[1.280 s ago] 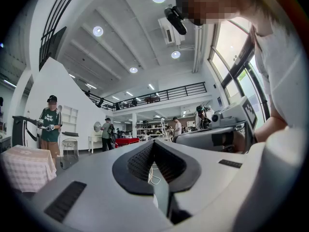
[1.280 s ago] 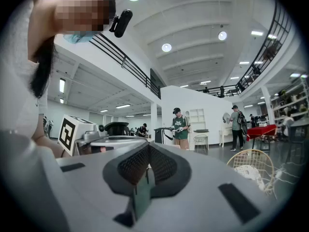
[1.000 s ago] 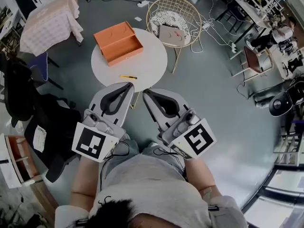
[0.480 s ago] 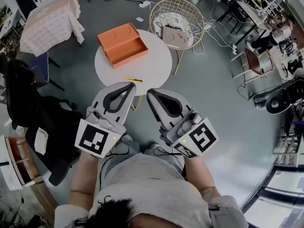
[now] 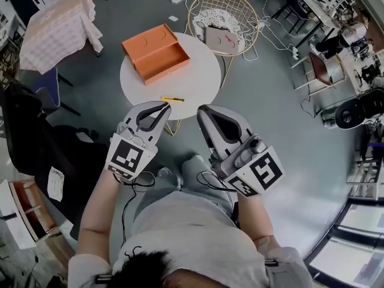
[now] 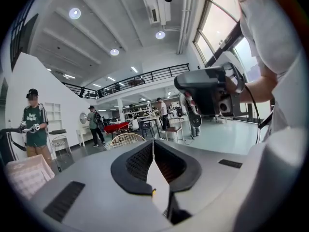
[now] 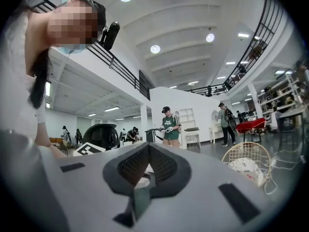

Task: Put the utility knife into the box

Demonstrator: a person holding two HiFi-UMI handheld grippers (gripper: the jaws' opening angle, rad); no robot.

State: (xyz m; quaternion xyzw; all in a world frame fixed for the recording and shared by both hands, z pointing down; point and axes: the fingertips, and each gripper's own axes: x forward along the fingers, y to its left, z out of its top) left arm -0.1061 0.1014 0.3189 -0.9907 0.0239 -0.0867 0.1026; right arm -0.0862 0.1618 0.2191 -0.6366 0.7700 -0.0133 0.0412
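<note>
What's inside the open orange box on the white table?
Only bare floor shows in the orange box; its near wall may hide a strip. The yellow utility knife lies outside.

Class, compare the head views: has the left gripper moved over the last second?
Yes. The left gripper has advanced toward the round table, nearer the utility knife.

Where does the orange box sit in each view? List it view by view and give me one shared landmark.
Head view: the orange box lies open on the far left part of the round white table.
Left gripper view: not in it.
Right gripper view: not in it.
Shared landmark: the gold wire chair, beyond the table in the head view, left of centre in the left gripper view, lower right in the right gripper view.
</note>
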